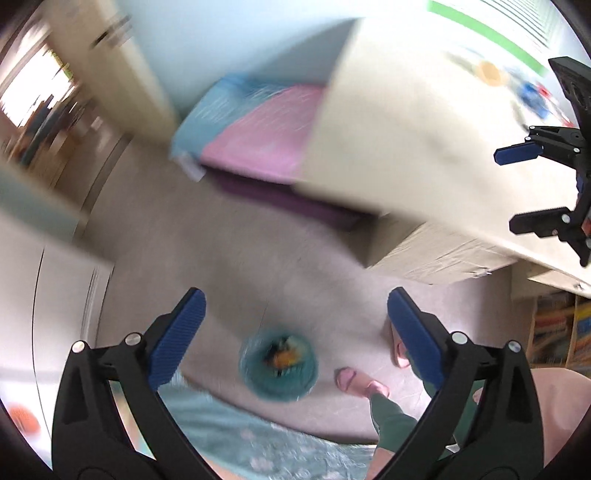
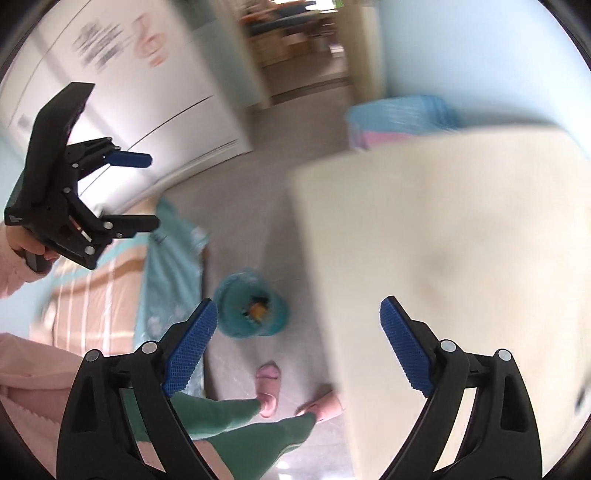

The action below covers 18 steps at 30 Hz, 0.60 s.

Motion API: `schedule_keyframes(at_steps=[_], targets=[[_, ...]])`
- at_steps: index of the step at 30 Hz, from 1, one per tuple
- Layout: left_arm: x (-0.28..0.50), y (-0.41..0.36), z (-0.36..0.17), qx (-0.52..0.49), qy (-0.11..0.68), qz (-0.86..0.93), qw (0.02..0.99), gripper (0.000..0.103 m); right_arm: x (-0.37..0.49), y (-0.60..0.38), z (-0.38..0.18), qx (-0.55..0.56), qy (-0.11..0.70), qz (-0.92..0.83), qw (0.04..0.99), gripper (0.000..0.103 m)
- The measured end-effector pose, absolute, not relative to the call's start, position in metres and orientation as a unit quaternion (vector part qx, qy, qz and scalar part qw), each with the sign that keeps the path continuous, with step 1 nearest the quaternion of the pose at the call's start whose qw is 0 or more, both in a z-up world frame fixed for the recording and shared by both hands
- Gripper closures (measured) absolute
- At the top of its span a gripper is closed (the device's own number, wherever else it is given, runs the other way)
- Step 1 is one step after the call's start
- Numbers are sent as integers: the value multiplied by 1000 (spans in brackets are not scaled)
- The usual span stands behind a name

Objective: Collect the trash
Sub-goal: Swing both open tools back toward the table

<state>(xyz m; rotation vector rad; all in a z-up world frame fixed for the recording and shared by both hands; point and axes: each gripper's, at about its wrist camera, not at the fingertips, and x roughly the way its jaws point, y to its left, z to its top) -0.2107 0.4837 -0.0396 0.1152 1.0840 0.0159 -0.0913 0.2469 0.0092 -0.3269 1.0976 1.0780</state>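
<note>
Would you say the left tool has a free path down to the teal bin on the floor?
Probably yes: the left tool is open and empty, and the teal bin shows between its fingers on bare floor, though well below.

Frames were motion-blurred. Pale grey floor (image 1: 229, 236) lay below the tool, bright daylight overall. Cream desk top (image 1: 413, 122) sat ahead-right, with a drawer unit (image 1: 436, 254) under it. Ahead: a bed with pink and blue bedding (image 1: 258, 125) against a light blue wall (image 1: 229, 33). A white wardrobe (image 2: 155, 99) stood ahead-left in the right view, beside an open doorway (image 2: 299, 44).
</note>
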Motion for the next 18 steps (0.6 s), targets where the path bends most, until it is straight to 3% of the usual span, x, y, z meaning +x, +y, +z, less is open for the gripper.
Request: schedule_keyframes(at_steps=[18], targets=[[45,195,-2,195,473,-172,842,6,95,-66,8,-94,496,235,831,14]])
